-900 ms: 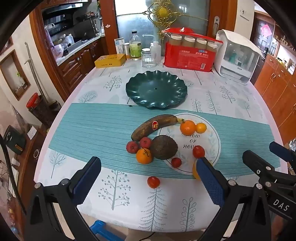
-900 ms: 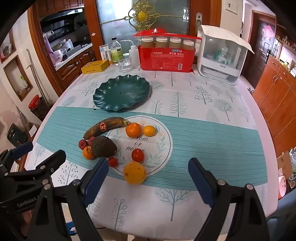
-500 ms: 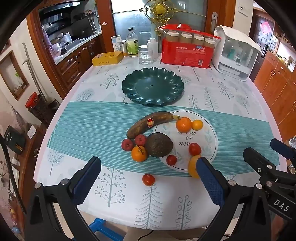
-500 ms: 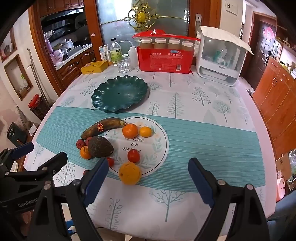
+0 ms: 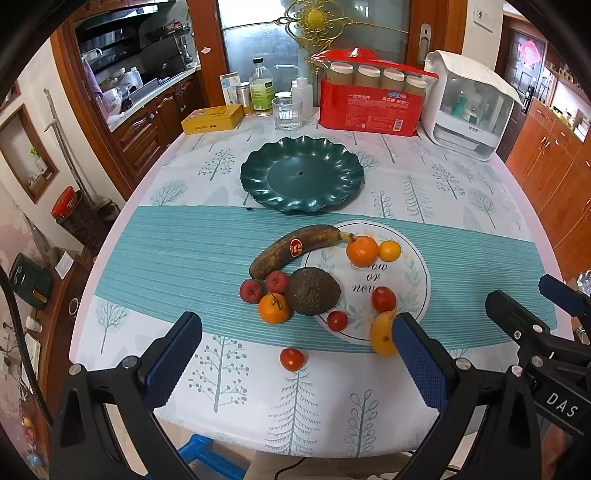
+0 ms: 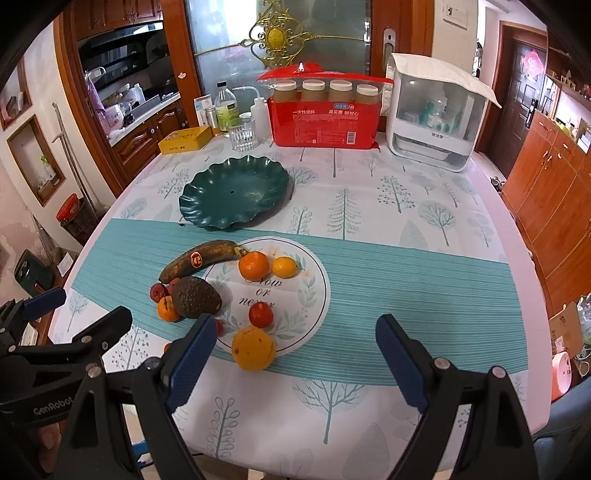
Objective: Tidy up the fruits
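The table (image 5: 177, 236) wears a cloth with little trees. A green plate (image 5: 301, 177) sits toward 12 o'clock (nothing on it). In the middle lie a brown banana (image 5: 291, 247), an avocado (image 5: 312, 291), oranges and small red fruits. At 6 o'clock sits one red tomato (image 5: 291, 359), alone.

Along the far edge of the tabletop (image 5: 461, 206): yellow tin (image 5: 212, 119) toward the far left corner, then small can (image 5: 242, 93), clear bottle with green label (image 5: 261, 88), ribbed drinking glass (image 5: 287, 113) just in front, white squeeze bottle (image 6: 259, 112) behind. Red pack of paper cups (image 5: 371, 103) at mid-edge, four capped stacks showing on top. White lidded storage box (image 5: 471, 105) at the far right corner, just beside the pack. Off the left edge, on the floor: red-lidded dark jar (image 5: 70, 218). Beyond: wooden cabinets (image 5: 554, 173), glass door with gold ornament (image 5: 316, 16).
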`<state>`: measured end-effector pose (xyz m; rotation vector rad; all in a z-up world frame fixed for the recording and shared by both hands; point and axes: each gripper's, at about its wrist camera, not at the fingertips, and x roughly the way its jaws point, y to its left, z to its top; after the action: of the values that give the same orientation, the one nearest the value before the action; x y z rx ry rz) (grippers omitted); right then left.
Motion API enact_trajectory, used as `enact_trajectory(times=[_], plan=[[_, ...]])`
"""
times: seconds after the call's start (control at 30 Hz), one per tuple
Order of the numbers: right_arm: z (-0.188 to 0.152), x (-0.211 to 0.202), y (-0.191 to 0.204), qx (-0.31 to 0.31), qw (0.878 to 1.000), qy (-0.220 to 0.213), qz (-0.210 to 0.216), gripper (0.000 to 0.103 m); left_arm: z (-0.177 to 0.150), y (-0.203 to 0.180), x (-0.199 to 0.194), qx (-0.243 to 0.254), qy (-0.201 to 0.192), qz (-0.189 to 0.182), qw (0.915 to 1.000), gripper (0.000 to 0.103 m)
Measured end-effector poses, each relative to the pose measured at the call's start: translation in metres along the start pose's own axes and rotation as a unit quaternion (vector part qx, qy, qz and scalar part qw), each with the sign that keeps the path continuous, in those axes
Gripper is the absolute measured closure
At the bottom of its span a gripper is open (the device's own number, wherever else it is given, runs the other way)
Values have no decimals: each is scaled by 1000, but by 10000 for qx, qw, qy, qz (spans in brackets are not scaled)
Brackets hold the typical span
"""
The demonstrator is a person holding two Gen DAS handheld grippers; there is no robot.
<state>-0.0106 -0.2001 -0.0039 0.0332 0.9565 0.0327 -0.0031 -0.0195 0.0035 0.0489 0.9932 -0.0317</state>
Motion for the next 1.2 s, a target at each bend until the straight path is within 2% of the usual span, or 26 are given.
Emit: enact_trajectory(times=[0.6,1.2], plan=[[-2,7,14,-30,9997,213,-79,15,3,14,21,-25,229,-113,9997,1],[-6,7,17,11,9997,234,-81,15,-4,13,25,77,254,-105,9996,1]])
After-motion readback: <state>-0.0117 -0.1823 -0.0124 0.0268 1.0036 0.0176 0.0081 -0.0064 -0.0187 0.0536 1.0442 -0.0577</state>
